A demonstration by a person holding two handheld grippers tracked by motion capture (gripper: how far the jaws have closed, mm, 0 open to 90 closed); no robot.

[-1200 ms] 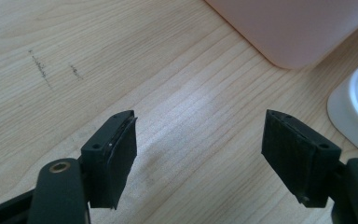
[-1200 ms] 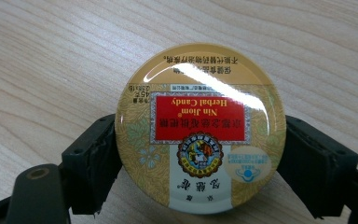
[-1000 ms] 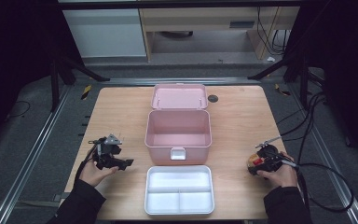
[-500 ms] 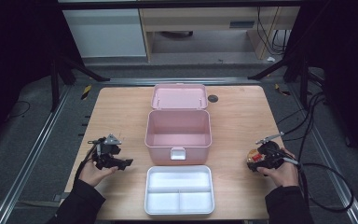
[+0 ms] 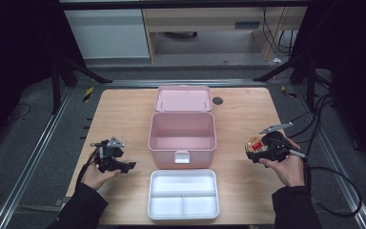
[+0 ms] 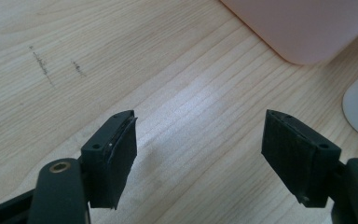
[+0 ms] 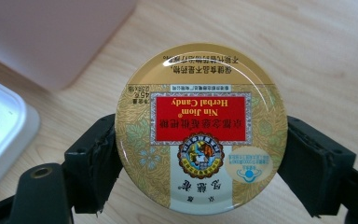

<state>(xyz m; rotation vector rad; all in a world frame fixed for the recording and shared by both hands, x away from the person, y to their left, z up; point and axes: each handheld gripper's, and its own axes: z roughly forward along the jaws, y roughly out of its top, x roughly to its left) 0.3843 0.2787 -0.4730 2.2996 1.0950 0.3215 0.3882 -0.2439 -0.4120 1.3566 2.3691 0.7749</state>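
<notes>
Round candy tin (image 7: 200,128), gold lid with red label reading "Nin Jiom Herbal Candy", label upside down in right gripper view, pinched at its rim between both jaws of right hand-held gripper (image 7: 200,161), lifted clear of table (image 5: 124,114) at its right side, near pink box (image 5: 182,134). In high view tin (image 5: 254,145) small, only gold-red top readable, sides and bottom hidden by gripper body and right hand (image 5: 288,167); small print on lid too fine to read. Pink box open, inside looks empty, front latch visible; pink lid (image 5: 183,98) lying flat just behind it, touching or nearly. White divided tray (image 5: 183,193) just in front of box, three compartments, cut off at left edge of right gripper view. Small dark round thing (image 5: 218,100) beside lid, can't make out what. Versus earlier frames: right hand-held gripper (image 5: 262,145) with tin higher up, shifted slightly toward box; left side unchanged. Left hand-held gripper (image 6: 198,154) jaws spread wide, nothing between, over bare wood, box corner at top right of its view; held low in left hand (image 5: 97,174) at left of table.
</notes>
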